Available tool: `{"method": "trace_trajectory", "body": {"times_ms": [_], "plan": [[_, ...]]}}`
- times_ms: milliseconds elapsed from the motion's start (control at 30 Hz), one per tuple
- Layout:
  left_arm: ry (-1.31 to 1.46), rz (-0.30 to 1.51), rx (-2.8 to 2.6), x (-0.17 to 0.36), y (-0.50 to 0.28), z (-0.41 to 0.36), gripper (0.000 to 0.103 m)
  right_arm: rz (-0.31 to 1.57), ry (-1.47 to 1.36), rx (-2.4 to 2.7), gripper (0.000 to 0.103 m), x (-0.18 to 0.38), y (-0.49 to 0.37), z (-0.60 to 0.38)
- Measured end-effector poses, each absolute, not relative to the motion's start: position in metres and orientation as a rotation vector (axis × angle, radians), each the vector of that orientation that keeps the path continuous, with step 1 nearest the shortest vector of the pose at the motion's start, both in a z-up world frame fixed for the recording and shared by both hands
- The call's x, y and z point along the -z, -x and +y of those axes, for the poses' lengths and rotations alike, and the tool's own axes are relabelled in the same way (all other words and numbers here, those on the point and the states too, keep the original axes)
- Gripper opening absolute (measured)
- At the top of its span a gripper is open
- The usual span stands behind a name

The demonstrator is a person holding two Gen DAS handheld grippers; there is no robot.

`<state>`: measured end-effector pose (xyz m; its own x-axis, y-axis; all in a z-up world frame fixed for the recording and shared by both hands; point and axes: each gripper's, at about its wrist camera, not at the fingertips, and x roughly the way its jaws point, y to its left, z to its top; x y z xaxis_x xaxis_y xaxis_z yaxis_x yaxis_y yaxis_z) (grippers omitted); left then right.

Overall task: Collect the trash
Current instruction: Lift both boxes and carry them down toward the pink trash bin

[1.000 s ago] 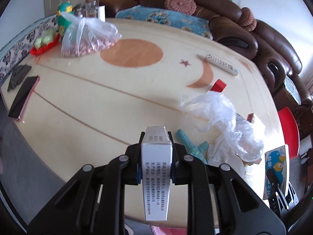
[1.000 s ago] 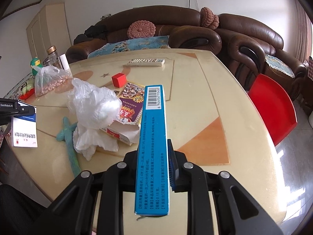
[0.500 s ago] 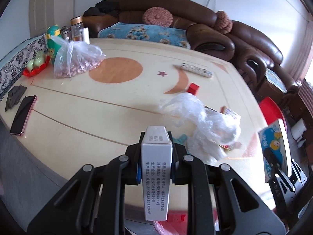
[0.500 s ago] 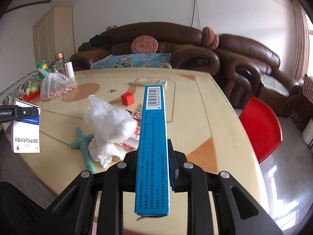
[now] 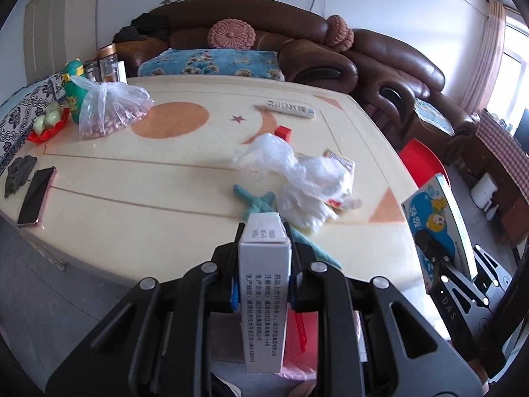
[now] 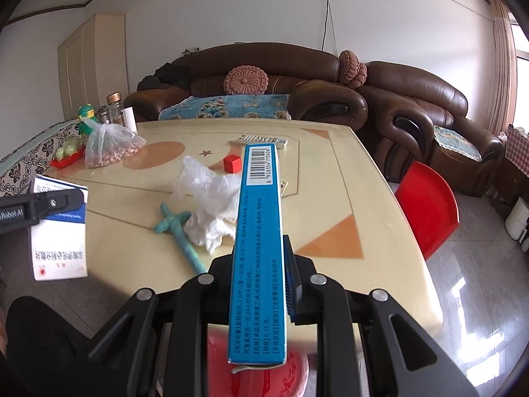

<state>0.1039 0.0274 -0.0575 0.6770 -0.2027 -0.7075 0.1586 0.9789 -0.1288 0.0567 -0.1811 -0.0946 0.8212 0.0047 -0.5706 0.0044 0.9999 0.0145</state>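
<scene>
Left wrist view
Left gripper [image 5: 264, 266]: closed tight on a white medicine box [image 5: 263, 294], low in the middle of the frame.
Right gripper [image 5: 436, 264]: at the right edge, holding a blue box [image 5: 439, 221] with cartoon animals on it.
Table [image 5: 139, 218]: pale yellow with orange shapes; its near edge curves across the lower left, with grey floor below it.
Open room: the middle left of the table top is bare.
Trash: a crumpled plastic bag [image 5: 291, 168] and white tissue lie right of the middle, beside a teal toy [image 5: 261, 203].
Left side: a phone [image 5: 36, 197] lies near the table edge; a bag of nuts [image 5: 109, 112] sits further back.

Right wrist view
Right gripper [image 6: 261, 281]: closed tight on the long blue box [image 6: 259, 241], which sticks up the middle.
Left gripper [image 6: 39, 206]: at the left edge, holding the white medicine box [image 6: 59, 241] off the table's near edge.
Table edge: the right side curves down beside a red chair [image 6: 429, 208].
Table top: a red block [image 6: 232, 164] and a remote control [image 6: 261, 140] lie behind the plastic bag [image 6: 208, 185].
Room: a brown sofa [image 6: 264, 79] stands behind the table, shiny floor at the lower right.
</scene>
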Motion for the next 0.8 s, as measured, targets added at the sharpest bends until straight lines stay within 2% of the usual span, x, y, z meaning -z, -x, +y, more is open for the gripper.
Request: {"method": "trace_trajectory", "body": {"times_ms": [800], "plan": [[-0.031,0.827,0.319,0.08,-0.048,-0.008,0.021,0.669,-0.008,-0.018,0.022,0.105,0.016,-0.165]]}}
